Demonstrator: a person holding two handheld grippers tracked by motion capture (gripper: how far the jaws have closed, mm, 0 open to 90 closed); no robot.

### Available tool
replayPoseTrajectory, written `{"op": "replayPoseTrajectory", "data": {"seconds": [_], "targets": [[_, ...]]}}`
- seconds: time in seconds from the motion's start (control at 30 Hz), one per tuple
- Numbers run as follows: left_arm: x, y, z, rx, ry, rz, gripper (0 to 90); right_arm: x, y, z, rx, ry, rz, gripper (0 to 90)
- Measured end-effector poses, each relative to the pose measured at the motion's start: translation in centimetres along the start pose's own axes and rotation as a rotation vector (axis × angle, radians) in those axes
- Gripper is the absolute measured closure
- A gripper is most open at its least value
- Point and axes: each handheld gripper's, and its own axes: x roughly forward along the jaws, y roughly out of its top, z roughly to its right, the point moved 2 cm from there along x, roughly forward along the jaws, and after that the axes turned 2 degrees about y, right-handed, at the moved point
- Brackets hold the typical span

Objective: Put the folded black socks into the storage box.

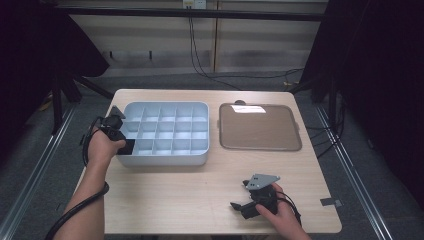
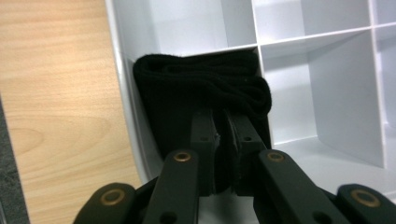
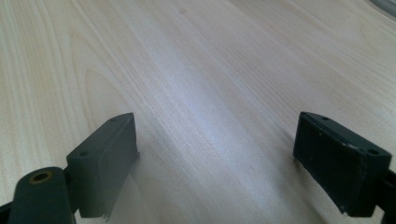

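Two grippers on a pale wood table [image 1: 200, 195], so going one view at a time.

High view first: the table sits on grey floor, with black curtains at 9 and 3 o'clock and a pale wall at 12 with cables hanging down it. A blue-grey tray [image 1: 165, 159] split into lots of compartments sits toward 10 o'clock on the tabletop, and a flat brownish lid [image 1: 260, 127] lies just beside it at 2 o'clock, not touching. The left gripper [image 1: 125, 145] is at the tray's 8 o'clock corner, nose down in the corner compartment. The right gripper [image 1: 239, 206] rests near the table's 5 o'clock edge, well apart from the tray, with its grey plate on top.

Left gripper view: a folded black cloth [image 2: 205, 88] is stuffed into that corner compartment, up against the tray's outer wall at 9 o'clock and the divider at 3. The jaws are nearly together and pinch a fold of the cloth between the pads; the rest of the bundle bulges out at 12 o'clock past the fingertips [image 2: 203, 126]. Neighbouring compartments are bare white plastic. Wood shows at 9 o'clock.

Right gripper view: just wood grain running up to 12 o'clock. Jaws stand wide apart, one at 7 and one at 4 o'clock, with bare table between them.
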Motion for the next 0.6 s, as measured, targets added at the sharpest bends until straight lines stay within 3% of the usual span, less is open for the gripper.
{"op": "replayPoseTrajectory", "data": {"seconds": [0.33,0.6], "targets": [[-1.5,0.3,0.2,-0.012,-0.01,0.035,74.8,0.0,0.0,0.0,0.0,0.0,-0.001,13.1],[-2.3,0.2,0.3,0.0,-0.02,0.074,56.2,0.0,0.0,0.0,0.001,0.0,-0.001,13.1]]}}
